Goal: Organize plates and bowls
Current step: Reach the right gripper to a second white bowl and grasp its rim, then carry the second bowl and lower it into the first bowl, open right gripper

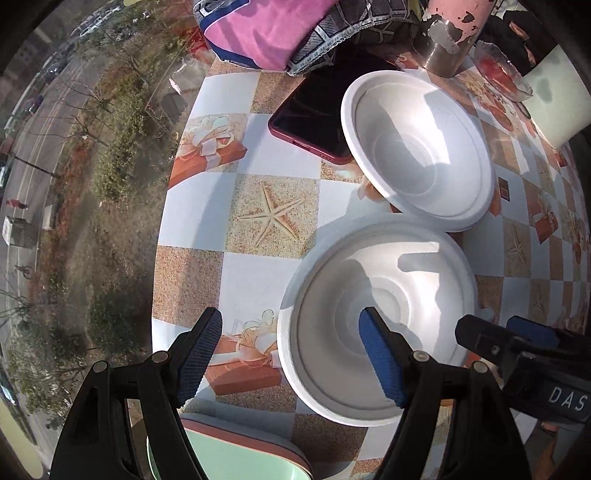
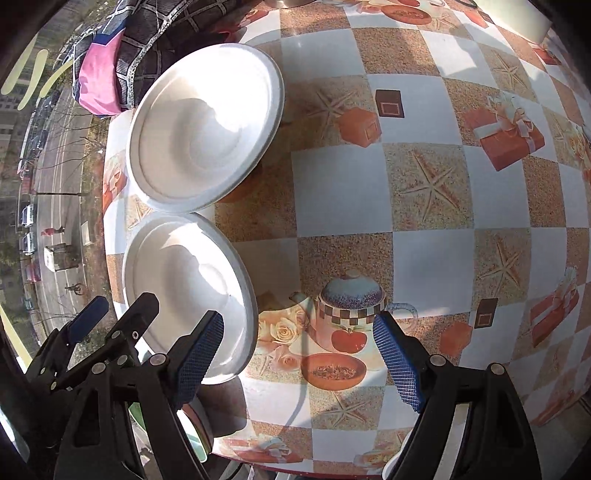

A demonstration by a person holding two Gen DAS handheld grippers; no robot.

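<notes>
two white foam bowls sit side by side on the patterned surface, near its window-side edge. the near bowl and the far bowl are very close at the rims (whether they touch i cannot tell). both are upright and empty. a dark phone lies just beside the far bowl, partly tucked behind its rim, and a bundle of pink and dark cloth is piled further back.

the left gripper is spread wide and holds nothing. its right pad hangs over the inside of the near bowl and its left pad stands outside the rim, so the jaws straddle the bowl's near wall without closing on it. the right gripper is also spread wide and empty, hovering over the bare surface just to the right of the near bowl.

the step in hand looks like the approach for a first pick: taking the near bowl by its rim, probably to nest it in the far one. the next move calls for lowering the left gripper until the wall sits well between the pads, then a gentle squeeze, since thin foam would likely dent or flip. lifting should go straight up to avoid nudging the far bowl or the phone.
</notes>
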